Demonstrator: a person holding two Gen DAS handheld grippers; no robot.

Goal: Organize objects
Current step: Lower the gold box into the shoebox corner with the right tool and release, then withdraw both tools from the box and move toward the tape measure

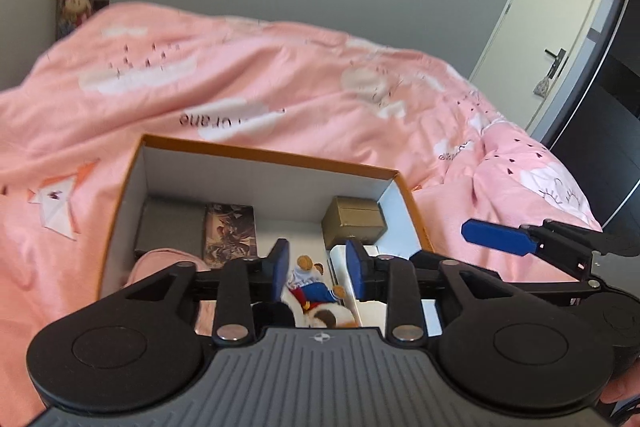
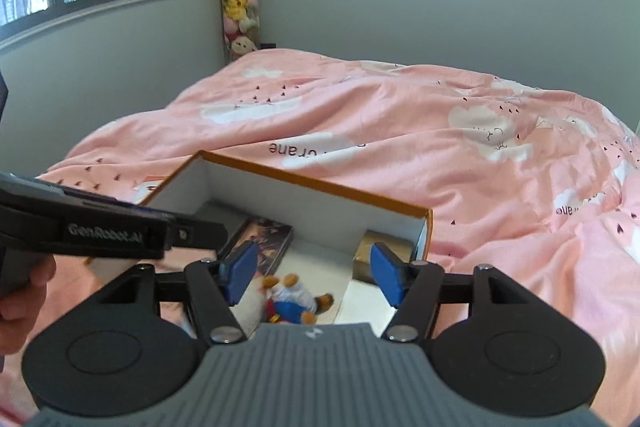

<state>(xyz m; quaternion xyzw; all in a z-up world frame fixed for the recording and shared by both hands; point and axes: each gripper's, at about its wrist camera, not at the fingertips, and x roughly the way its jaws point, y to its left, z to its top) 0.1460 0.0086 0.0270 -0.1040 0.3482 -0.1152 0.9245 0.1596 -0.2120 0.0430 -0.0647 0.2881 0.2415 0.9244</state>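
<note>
One box (image 1: 264, 153) on bed (image 1: 248, 83): one doll (image 1: 310, 281), one book (image 1: 229, 231), one gold carton (image 1: 354, 221), possibly more. Left gripper (image 1: 319, 269) and right gripper (image 2: 312, 273) both wide, empty.

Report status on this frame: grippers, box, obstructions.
Left gripper open, empty, over box. Right gripper open, empty. Plush toy lies inside, among smaller boxes. Nothing blocking.

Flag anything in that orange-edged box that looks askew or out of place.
Only the plush toy stands out: it lies sprawled on its side on the floor of the box, while the picture box and gold box sit squarely against the walls. Nothing looks spilled or damaged.
</note>
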